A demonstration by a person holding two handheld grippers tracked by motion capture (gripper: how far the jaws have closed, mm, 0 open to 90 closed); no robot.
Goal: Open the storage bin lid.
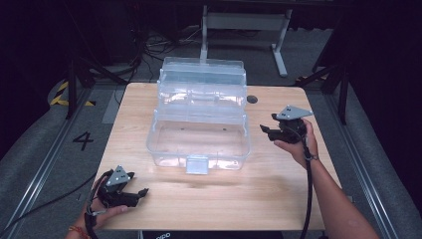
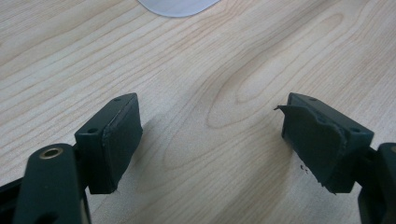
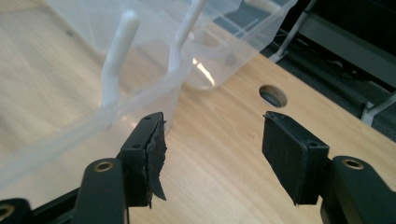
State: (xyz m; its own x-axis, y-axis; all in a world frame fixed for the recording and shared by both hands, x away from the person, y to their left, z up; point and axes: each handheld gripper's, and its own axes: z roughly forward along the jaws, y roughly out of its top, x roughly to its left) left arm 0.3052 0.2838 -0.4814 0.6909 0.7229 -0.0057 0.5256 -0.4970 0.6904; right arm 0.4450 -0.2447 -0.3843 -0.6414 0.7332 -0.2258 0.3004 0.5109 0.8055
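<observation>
A clear plastic tiered storage box [image 1: 199,114] stands open in the middle of the wooden table [image 1: 278,189], its trays stepped back and its latch tab [image 1: 197,165] at the front. My right gripper [image 1: 267,131] hovers just right of the box, held in a hand, jaws apart with nothing between them. Its own view has the box wall [image 3: 140,100] and white hinge arms [image 3: 116,51] close on the left. My left gripper [image 1: 141,192] rests low at the table's front left, open over bare wood [image 2: 210,140].
A round hole [image 1: 252,99] is set in the table behind the right gripper. Cables trail from both grippers off the front edge. Beyond the table are a grey floor with rails, a white stand [image 1: 244,22] and dark equipment.
</observation>
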